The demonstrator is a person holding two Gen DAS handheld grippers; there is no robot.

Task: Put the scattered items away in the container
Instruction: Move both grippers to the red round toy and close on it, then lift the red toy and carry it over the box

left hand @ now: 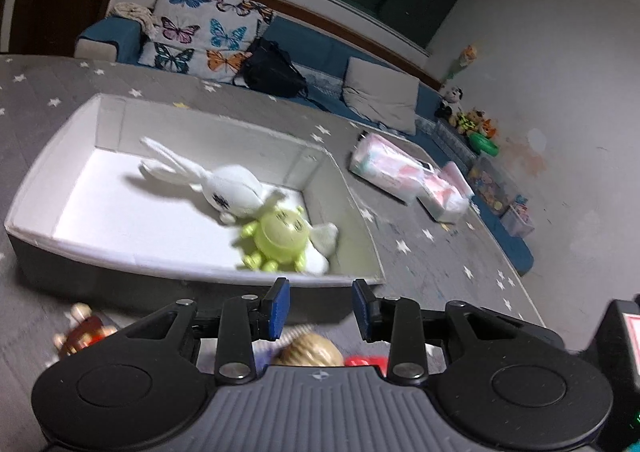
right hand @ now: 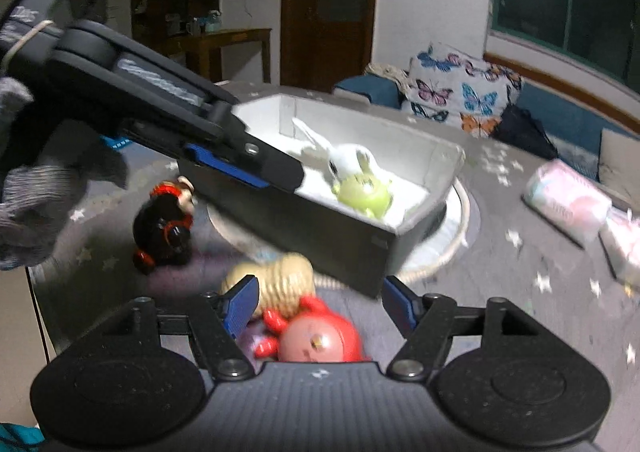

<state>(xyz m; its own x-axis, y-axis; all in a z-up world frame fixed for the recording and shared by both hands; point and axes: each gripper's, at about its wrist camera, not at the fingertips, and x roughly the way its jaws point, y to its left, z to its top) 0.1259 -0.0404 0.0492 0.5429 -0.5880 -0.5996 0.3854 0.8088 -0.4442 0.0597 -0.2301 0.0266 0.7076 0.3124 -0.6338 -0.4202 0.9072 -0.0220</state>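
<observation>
Two toys down, three to go: a white rabbit (left hand: 232, 188) and a green toy (left hand: 280, 236) lie in the box (left hand: 80, 248). Both claws hang released and empty, the left gripper (left hand: 320, 308) at the box's near wall, the right gripper (right hand: 320, 304) over a red toy (right hand: 316, 336) beside a tan toy (right hand: 288, 280); a dark toy (right hand: 164, 228) waits left. Likely next: close on the red one.

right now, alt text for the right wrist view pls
The open right claw hovers over a red toy and a tan ridged toy on the grey mat, beside a box holding a white bunny and green toy.
</observation>
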